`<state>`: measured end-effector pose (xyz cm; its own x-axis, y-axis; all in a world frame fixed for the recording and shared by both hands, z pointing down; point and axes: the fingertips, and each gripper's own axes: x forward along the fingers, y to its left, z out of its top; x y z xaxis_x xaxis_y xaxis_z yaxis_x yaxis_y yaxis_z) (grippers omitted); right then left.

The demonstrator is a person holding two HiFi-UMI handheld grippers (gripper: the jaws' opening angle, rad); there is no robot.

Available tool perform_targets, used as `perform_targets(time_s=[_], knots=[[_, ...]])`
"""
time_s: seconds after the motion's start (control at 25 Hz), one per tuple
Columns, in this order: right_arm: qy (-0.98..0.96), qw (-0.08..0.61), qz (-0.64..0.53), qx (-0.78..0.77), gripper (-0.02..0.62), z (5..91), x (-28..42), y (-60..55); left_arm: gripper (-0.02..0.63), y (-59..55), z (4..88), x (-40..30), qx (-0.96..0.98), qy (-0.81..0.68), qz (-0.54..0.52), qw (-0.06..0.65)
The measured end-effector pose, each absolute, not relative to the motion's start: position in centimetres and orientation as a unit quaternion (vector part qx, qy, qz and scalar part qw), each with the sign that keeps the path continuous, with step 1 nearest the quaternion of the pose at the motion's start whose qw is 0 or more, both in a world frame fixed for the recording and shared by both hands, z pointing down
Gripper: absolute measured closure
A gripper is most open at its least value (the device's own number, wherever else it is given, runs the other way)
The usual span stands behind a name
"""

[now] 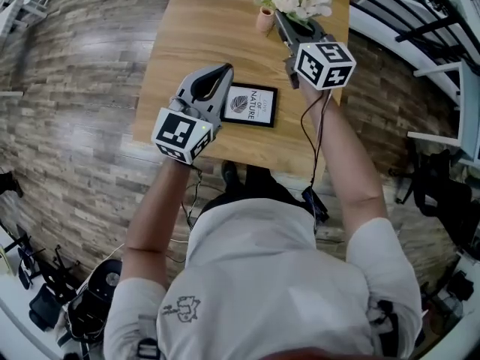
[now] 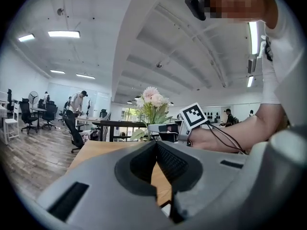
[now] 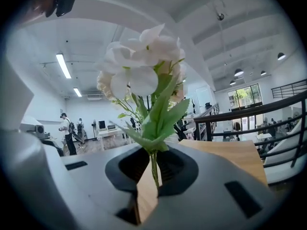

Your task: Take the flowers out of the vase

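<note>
Right gripper (image 3: 152, 158) is clamping the flowers (image 3: 144, 75) by the stem, blooms standing upright above the jaws (vase (image 1: 264, 19) is sitting on the table (image 1: 187, 36) just beside them in head view). Left gripper (image 2: 156, 145) is hanging closed and empty, tips together, near the framed print (image 1: 250, 105) on the table.

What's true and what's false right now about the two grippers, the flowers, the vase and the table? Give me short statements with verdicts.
1. The right gripper has its jaws closed on the stem of the flowers. True.
2. The left gripper holds a flower. False: nothing is between its jaws.
3. A framed picture lies on the table. True.
4. The vase lies on the floor. False: it is on the table, next to the flowers.
</note>
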<state>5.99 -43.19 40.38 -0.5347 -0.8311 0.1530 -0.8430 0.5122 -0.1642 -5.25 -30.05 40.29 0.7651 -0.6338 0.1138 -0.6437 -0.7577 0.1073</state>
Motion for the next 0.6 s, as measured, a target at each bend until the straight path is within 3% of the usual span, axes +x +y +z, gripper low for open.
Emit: perform_targets(time_s=[0.6], knots=[[-0.858,0.018,0.147,0.491,0.549,41.4,3.8,-25.6,0.601,-18.3,37.8,-8.1,0.952,-0.298,0.015,0.069]])
